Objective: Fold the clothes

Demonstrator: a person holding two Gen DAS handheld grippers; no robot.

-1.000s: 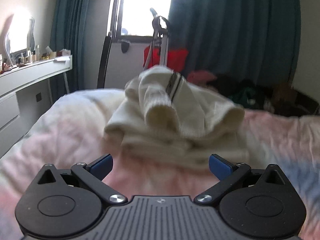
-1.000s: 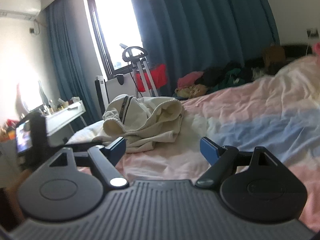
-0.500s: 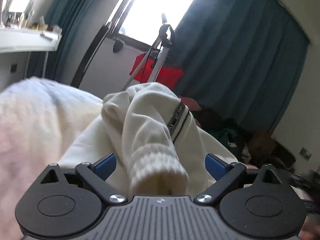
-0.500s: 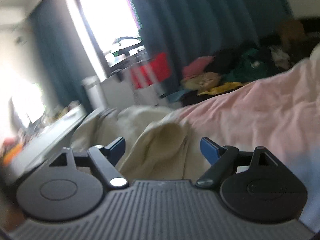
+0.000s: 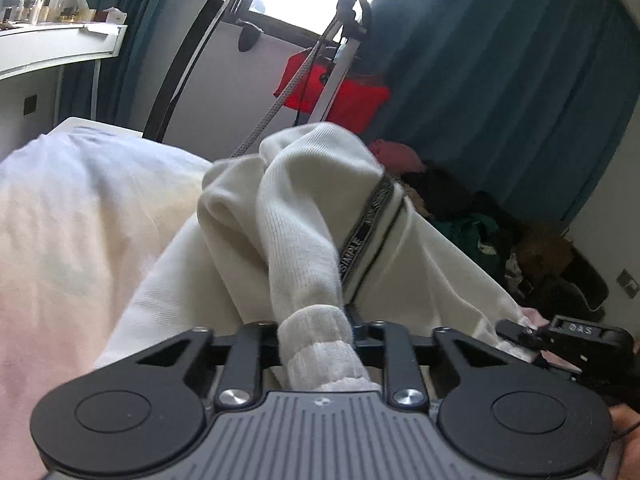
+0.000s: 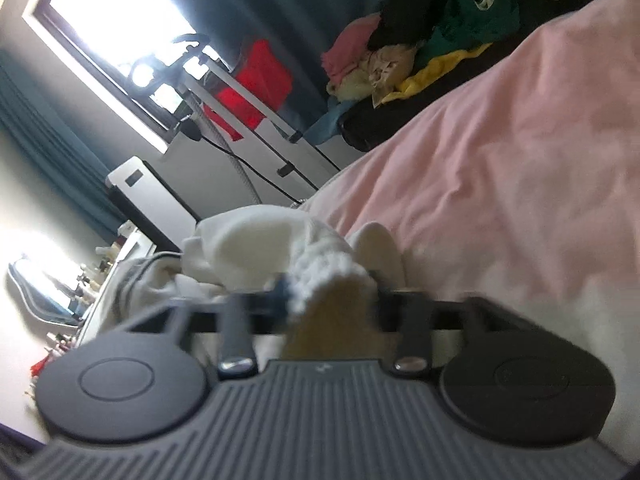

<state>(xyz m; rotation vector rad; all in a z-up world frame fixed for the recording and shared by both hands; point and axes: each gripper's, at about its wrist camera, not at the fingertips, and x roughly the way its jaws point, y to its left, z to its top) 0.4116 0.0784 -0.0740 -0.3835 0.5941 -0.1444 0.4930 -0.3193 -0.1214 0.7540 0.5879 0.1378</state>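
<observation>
Both jaws have just been closing: the left gripper (image 5: pixel 318 338) now clamps a ribbed cuff (image 5: pixel 320 344) of the crumpled cream knit sweater (image 5: pixel 304 216), the right gripper (image 6: pixel 330 294) another ribbed edge (image 6: pixel 328 276). The sweater lies ahead on the pink bed (image 6: pixel 500 168), seemingly ready for spreading.

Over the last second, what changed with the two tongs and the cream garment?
Both tongs closed in on the cream garment on the bed and have just been closing: the left tongs now pinch a ribbed cuff, the right tongs another ribbed edge. A second ago both stood open and short of it. The garment is still bunched, unfolded.
</observation>
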